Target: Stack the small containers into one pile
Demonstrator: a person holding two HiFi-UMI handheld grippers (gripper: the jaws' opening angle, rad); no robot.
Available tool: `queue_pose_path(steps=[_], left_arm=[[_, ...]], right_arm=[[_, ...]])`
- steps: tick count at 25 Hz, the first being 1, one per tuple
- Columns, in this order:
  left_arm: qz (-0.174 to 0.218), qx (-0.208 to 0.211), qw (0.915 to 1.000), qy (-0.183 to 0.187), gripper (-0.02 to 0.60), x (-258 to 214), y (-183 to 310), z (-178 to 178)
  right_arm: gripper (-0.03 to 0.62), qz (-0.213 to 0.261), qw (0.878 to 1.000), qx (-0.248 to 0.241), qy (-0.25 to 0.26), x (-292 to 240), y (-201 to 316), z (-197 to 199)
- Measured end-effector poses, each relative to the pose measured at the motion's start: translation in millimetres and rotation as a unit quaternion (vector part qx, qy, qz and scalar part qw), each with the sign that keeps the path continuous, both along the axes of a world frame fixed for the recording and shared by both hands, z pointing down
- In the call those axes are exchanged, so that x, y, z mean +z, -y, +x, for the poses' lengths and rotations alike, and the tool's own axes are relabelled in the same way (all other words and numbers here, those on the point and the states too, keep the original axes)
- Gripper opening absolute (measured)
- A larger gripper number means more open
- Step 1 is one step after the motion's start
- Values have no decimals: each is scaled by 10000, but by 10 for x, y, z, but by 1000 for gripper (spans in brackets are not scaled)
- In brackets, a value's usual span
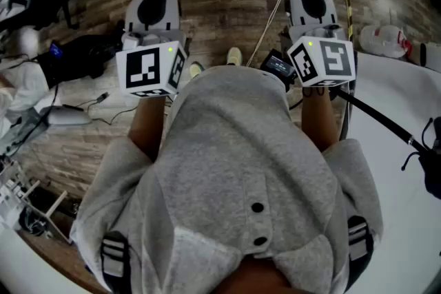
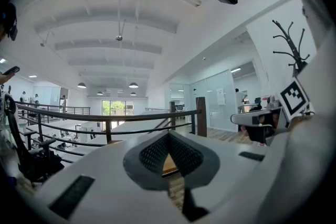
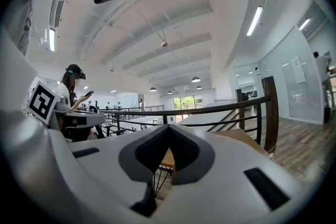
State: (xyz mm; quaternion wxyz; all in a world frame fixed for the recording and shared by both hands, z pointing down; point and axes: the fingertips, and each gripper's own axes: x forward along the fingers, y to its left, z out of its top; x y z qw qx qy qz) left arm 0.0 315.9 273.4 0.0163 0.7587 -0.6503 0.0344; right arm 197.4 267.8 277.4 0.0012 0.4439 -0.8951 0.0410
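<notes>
You stand on the wood floor (image 1: 227, 3) beside a white table (image 1: 406, 231), holding both tools level at your waist, seemingly a ready pose. The left gripper (image 2: 168, 136) and right gripper (image 3: 169, 131) are pressed together on nothing. No containers show in any view.

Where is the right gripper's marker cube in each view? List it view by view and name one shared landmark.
Head view: right gripper's marker cube, upper right.
Left gripper view: right edge, mid-height.
Right gripper view: not in it; the cube at its left is the other gripper's.
Shared landmark: wooden railing post, in both gripper views.
</notes>
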Motion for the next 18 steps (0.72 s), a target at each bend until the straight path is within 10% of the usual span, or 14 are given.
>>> queue_pose_path(steps=[18], left_arm=[[-65, 20, 9998, 169, 12, -40, -16, 356]], right_arm=[[12, -42, 9991, -278, 326, 63, -3, 154]])
